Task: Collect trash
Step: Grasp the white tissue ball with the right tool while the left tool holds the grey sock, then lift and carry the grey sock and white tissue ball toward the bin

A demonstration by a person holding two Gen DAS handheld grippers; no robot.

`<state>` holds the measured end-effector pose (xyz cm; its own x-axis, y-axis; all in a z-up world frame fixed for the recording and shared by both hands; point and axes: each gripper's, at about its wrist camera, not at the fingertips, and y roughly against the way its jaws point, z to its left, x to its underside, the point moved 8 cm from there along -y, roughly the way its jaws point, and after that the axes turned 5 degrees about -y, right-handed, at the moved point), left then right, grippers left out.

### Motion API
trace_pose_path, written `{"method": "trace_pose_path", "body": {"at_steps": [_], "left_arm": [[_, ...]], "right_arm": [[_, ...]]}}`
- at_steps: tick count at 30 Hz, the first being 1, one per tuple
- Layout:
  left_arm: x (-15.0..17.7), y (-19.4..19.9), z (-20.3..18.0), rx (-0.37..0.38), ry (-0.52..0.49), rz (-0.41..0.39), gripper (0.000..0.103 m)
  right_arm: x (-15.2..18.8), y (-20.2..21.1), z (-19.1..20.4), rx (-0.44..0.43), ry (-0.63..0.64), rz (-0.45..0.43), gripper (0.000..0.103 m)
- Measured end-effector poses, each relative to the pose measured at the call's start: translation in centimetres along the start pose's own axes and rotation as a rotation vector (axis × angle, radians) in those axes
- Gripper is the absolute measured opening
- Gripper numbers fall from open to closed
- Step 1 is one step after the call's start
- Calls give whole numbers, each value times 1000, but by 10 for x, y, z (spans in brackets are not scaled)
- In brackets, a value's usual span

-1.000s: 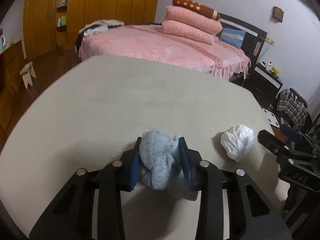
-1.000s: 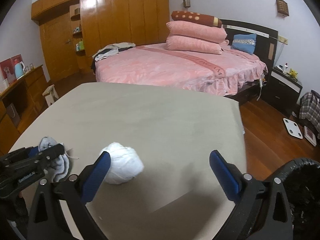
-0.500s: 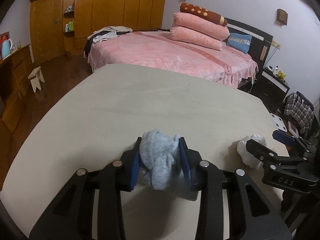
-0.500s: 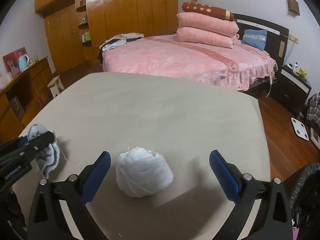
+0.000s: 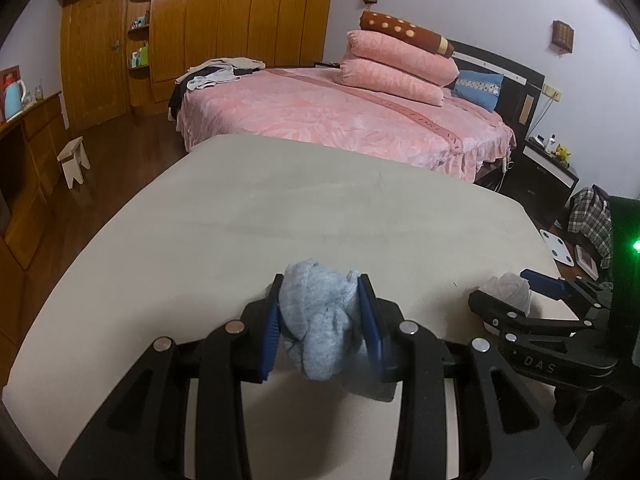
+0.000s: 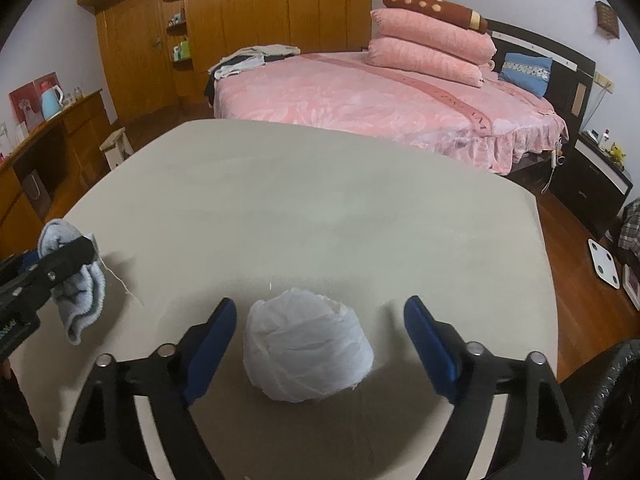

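Observation:
A crumpled light blue cloth (image 5: 320, 316) is clamped between the blue pads of my left gripper (image 5: 320, 292), just above the beige table (image 5: 280, 208). The cloth (image 6: 80, 300) and left gripper (image 6: 64, 258) also show at the left of the right wrist view. A white crumpled paper ball (image 6: 306, 344) rests on the table between the fingers of my right gripper (image 6: 320, 320). Those jaws are closing around it, with gaps still visible on both sides. From the left wrist view the ball (image 5: 508, 292) sits partly hidden behind the right gripper (image 5: 516, 288).
A black-lined trash bin (image 6: 612, 412) stands at the table's right front corner. A pink bed (image 6: 380, 100) with stacked pillows lies beyond the table. A white scale (image 6: 604, 264) lies on the wooden floor at right. A small stool (image 5: 74, 158) stands at left.
My right gripper has moved left over the white ball, bringing it between the fingers, and the jaws have narrowed. The left gripper keeps holding the blue cloth in place.

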<state>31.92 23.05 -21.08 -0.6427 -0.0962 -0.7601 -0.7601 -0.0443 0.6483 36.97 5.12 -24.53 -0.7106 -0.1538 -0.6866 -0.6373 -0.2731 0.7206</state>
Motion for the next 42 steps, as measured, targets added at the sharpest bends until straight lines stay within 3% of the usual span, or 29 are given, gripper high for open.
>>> {"method": "trace_pose_path", "body": {"at_steps": [20, 29, 34, 40, 42], "left_arm": [[7, -1, 6, -1, 7, 23, 34], [10, 7, 9, 2, 18, 19, 34], [19, 3, 11, 13, 24, 53, 35], [28, -5, 11, 31, 25, 108, 46], [32, -5, 9, 30, 24, 119, 55]], "right_arm": [[2, 2, 3, -46, -5, 11, 44], [0, 15, 3, -59, -17, -12, 43], [1, 9, 3, -20, 20, 7, 43], [9, 4, 0, -31, 3, 32, 44], [11, 4, -2, -37, -7, 34, 46]]}}
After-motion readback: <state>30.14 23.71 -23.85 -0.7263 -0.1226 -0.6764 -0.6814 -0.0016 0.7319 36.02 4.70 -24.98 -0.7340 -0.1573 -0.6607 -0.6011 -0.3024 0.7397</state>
